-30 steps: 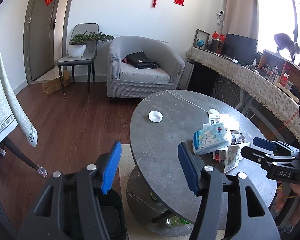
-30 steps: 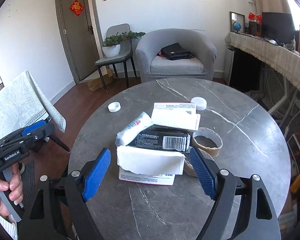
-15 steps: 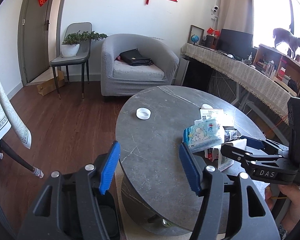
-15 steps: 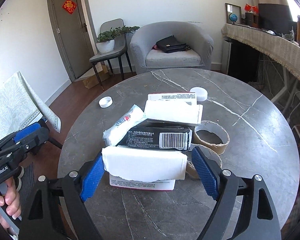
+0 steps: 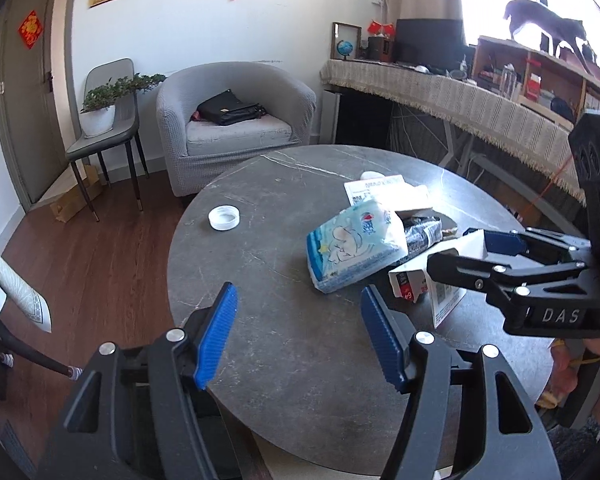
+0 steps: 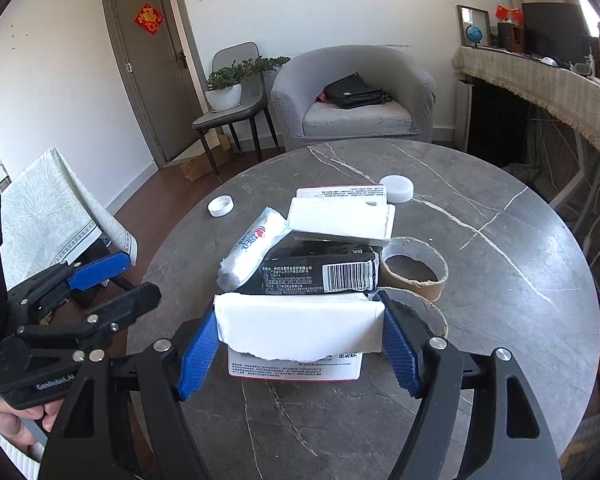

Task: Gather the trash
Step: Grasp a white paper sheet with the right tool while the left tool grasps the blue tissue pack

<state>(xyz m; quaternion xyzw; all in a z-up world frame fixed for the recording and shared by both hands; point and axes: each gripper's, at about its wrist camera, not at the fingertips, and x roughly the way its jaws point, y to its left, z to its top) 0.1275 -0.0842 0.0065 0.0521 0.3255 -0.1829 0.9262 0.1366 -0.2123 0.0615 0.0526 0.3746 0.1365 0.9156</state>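
A trash pile lies on the round grey marble table (image 6: 500,300). It holds a white open box (image 6: 300,324), a black barcoded packet (image 6: 320,272), a tissue pack (image 6: 252,252) and a second white box (image 6: 340,220). My right gripper (image 6: 300,340) is closing, and its blue pads touch both ends of the near white box's flap. My left gripper (image 5: 298,296) hangs open over bare table (image 5: 280,352), short of the tissue pack (image 5: 352,252), with nothing between its fingers. Each gripper shows in the other's view: the right gripper (image 5: 472,248) and the left gripper (image 6: 100,280).
Two cardboard tape rings (image 6: 414,268) lie right of the pile. A white bottle cap (image 6: 221,205) and a white lid (image 6: 396,188) sit farther back. Beyond the table are a grey armchair (image 6: 356,96) and a chair with a plant (image 6: 228,92). A cloth-covered table (image 6: 48,208) stands left.
My left gripper has moved in over the table toward the pile and rolled a little. The right jaws widened, then came in against the white box's flap.
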